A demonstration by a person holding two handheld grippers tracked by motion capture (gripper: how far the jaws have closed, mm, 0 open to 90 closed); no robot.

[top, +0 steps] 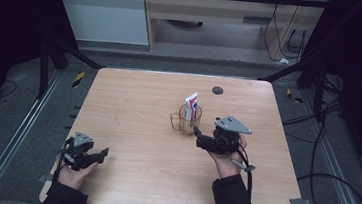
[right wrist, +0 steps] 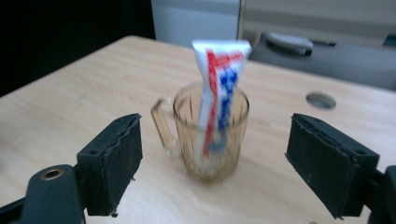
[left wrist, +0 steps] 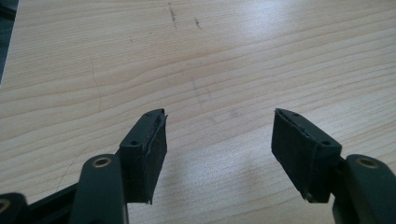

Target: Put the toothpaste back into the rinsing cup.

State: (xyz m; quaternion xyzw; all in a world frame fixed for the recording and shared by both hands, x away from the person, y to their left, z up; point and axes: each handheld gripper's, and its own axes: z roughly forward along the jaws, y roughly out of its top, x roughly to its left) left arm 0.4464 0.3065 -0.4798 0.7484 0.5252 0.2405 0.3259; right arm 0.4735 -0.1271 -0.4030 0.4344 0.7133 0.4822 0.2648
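On the wooden table (top: 131, 127), our toothpaste tube (right wrist: 219, 93) stands in the glass mug (right wrist: 210, 140). Just beside the mug, our right gripper (right wrist: 212, 163) gapes empty; a careless nudge could topple it.

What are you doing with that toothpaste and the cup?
A person holds a gripper in each hand at a wooden table. A toothpaste tube stands tilted inside a clear glass mug. The right gripper sits just in front of the mug, jaws wide open, holding nothing. The left gripper rests open over bare table, away from the mug.
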